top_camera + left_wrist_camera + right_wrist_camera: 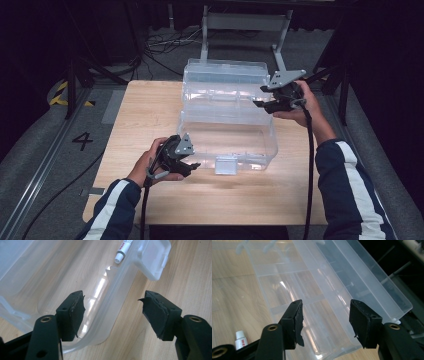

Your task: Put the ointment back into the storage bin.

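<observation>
A clear plastic box (230, 137) stands on the wooden table (145, 115) with its lid (225, 75) raised at the back. A white latch (225, 165) hangs on the front wall. My left gripper (192, 167) is at the box's front left corner. In the left gripper view it (112, 302) is open, the box's rounded corner (100, 322) lying between the jaws without touching the pads. A white tube (122, 251) lies inside. My right gripper (259, 96) is at the lid's right end, open (325, 307) around the lid's edge (342, 302), pads apart from it. The tube (240, 340) shows low left.
A metal stand (245, 22) and loose cables (165, 42) are on the floor behind the table. A floor mark "4" (82, 141) lies left of it. Bare wood (225, 200) stretches in front of the box, between the person's two sleeves.
</observation>
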Motion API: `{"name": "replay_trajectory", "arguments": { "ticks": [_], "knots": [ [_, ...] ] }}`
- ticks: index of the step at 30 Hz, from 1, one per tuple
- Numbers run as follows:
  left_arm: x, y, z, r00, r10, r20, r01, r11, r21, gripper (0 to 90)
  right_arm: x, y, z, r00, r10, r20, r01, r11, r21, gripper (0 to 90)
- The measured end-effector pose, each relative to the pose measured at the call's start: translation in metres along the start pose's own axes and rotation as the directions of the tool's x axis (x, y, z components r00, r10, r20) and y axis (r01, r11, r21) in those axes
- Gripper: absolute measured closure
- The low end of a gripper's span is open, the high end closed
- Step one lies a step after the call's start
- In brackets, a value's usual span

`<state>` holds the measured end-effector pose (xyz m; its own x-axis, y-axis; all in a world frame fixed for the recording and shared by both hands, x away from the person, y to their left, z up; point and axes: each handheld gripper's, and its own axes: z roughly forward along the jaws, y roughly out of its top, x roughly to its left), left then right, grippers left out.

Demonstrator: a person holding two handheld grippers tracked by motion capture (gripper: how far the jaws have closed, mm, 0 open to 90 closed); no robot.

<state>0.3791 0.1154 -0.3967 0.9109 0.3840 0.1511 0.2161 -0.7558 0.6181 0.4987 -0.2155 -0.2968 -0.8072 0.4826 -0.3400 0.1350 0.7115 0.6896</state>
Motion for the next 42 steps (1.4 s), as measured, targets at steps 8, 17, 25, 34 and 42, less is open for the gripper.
{"name": "replay_trajectory", "arguments": {
  "ticks": [8, 17, 25, 34, 42],
  "knots": [
    [0.004, 0.013, 0.019, 0.9968, 0.052, 0.061, -0.059, 0.9921, 0.111, 41.0, -0.019, 0.011, 0.032, 0.9996, 0.023, -0.015, -0.021, 0.993, 0.115, 47.6],
    [0.008, 0.016, 0.033, 0.9934, 0.078, 0.085, -0.091, 0.9818, 0.167, 56.3, -0.031, 0.012, 0.056, 0.9969, 0.024, -0.075, -0.010, 0.984, 0.177, 53.5],
    [0.009, 0.017, 0.037, 0.9912, 0.102, 0.085, -0.117, 0.9735, 0.196, 73.1, -0.029, 0.020, 0.055, 0.9918, -0.015, -0.127, 0.037, 0.984, 0.174, 72.5],
    [0.011, 0.017, 0.037, 0.9913, 0.094, 0.093, -0.111, 0.9743, 0.196, 73.9, -0.027, 0.024, 0.056, 0.9892, -0.041, -0.141, 0.069, 0.978, 0.196, 76.4],
    [0.011, 0.016, 0.036, 0.9923, 0.084, 0.091, -0.100, 0.9771, 0.188, 73.7, -0.027, 0.034, 0.059, 0.9851, -0.058, -0.162, 0.099, 0.960, 0.262, 78.8]
  ]
}}
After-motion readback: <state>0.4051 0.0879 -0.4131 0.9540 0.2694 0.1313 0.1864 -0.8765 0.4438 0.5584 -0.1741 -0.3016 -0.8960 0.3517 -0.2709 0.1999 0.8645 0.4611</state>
